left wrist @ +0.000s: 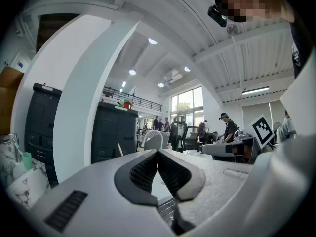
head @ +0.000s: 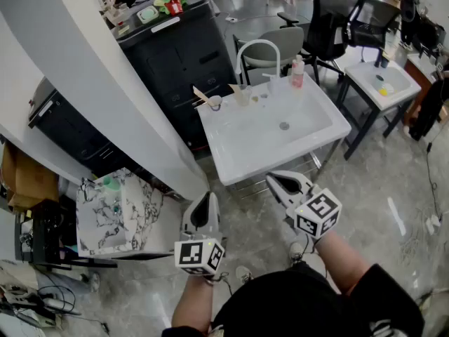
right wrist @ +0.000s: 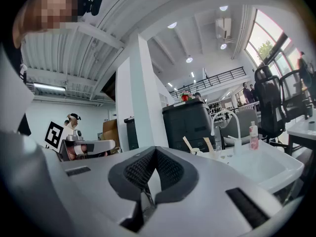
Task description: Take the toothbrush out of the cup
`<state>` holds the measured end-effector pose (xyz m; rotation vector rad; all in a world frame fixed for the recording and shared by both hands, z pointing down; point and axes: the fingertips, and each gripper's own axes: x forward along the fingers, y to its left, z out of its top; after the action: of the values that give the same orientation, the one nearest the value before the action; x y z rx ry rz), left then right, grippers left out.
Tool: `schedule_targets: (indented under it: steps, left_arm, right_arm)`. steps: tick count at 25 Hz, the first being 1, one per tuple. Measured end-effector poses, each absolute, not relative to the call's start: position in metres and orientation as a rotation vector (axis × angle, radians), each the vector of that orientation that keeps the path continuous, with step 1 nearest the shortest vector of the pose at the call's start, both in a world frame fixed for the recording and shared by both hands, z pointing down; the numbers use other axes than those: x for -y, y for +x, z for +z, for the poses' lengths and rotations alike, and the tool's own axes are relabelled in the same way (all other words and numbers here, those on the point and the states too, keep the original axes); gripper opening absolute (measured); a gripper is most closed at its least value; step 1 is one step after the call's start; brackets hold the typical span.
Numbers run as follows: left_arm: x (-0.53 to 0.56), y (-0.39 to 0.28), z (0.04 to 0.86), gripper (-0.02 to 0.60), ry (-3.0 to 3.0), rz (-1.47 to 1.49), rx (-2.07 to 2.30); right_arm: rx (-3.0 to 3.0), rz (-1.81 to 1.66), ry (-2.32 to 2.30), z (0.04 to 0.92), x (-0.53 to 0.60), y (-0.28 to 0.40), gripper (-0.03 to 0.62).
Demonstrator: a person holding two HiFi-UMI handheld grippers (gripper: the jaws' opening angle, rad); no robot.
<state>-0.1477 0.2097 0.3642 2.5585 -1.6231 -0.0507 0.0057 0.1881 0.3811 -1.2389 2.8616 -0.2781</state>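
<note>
Both grippers are held low in front of a white sink, well apart from the cup. The left gripper has its jaws pressed together with nothing in them. The right gripper is clenched the same way and is also empty. The toothbrush is a thin, pale stick. It leans in a small cup on the far left corner of the sink. The wide, smooth sink bowl lies between the grippers and that cup. Just beside it stands a second cup with another pale stick in it. Next comes a curved white tap shaped like an arch, and then a pink bottle. Behind the sink is a big black cabinet with flat, dark sides. A fat white pillar slants across the left side. Near its foot sits a box with a marble pattern, white with dark swirls. A black office chair stands farther back. The floor is grey and shiny.
</note>
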Motion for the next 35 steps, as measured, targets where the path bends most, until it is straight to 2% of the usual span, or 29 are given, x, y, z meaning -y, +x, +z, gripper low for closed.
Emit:
schedule_targets:
  steps: [16,26,31,32,34,35]
  left_arm:
    - [-0.203,-0.147,0.365,0.005,2.55,-0.052,1.646]
    - [-0.19,-0.121,0.358,0.005,2.542,-0.052,1.679]
    - [-0.182,-0.095,0.357,0.008,2.525,-0.048,1.722]
    - [-0.18,-0.089,0.357,0.016,2.522,-0.052,1.728]
    - [-0.177,-0.075,0.358,0.088,2.519,-0.052,1.737]
    - [-0.175,-0.068,0.36,0.102,2.52,-0.047,1.742]
  right_arm:
    - [-2.802,-0.333,-1.226,0.381,-0.18,0.013,-0.002]
    - [-2.78,-0.32,-1.163,0.373,-0.163,0.04,0.002]
    - [-2.799,-0.311,-1.111,0.371,-0.153,0.065,0.04]
    - [-2.805,-0.307,-1.101,0.371,-0.151,0.071,0.053]
    - [-2.82,-0.299,-1.082,0.371,-0.148,0.083,0.078]
    - [-2.827,-0.297,-1.072,0.371,-0.146,0.09,0.088]
